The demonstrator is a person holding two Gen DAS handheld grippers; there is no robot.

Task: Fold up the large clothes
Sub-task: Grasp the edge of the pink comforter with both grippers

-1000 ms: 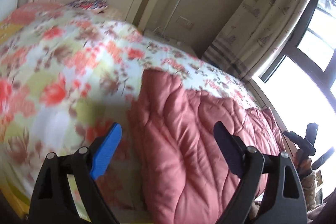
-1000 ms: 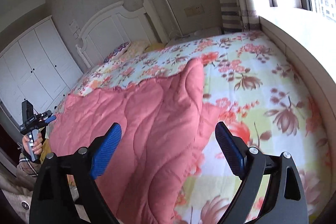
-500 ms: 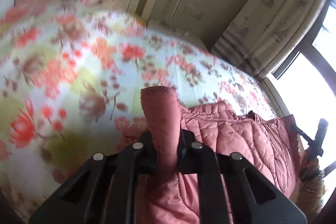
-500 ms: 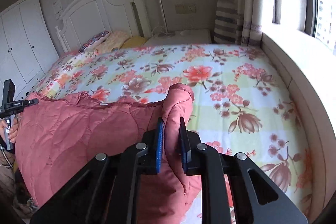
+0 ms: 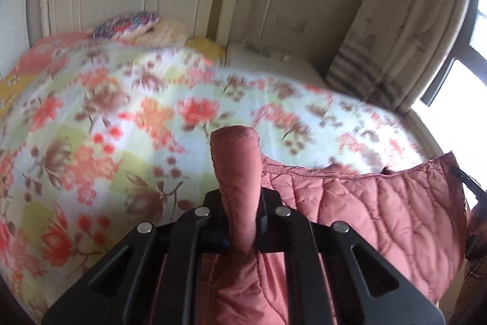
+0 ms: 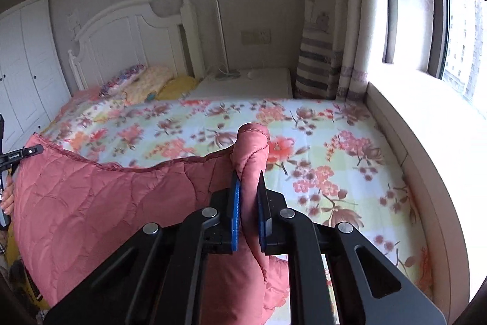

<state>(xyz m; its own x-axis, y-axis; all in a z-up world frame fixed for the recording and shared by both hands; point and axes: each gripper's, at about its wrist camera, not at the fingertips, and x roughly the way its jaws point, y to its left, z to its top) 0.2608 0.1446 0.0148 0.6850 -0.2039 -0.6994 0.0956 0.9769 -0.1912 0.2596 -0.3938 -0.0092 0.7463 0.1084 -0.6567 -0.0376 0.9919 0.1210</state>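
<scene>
Closest in, the right gripper (image 6: 248, 203) pinches one corner of the pink quilted coat (image 6: 106, 203) between its blue pads (image 6: 235, 203), and the left gripper (image 5: 240, 221) is clamped on the opposite corner. The coat's stitched top edge sags between them, held up over the near side of the bed. Past that edge the floral bedspread (image 6: 319, 148) lies bare up to the pillows (image 6: 146, 81) and the white headboard (image 6: 127, 38). A window ledge (image 6: 426, 124) borders the bed's right side.
</scene>
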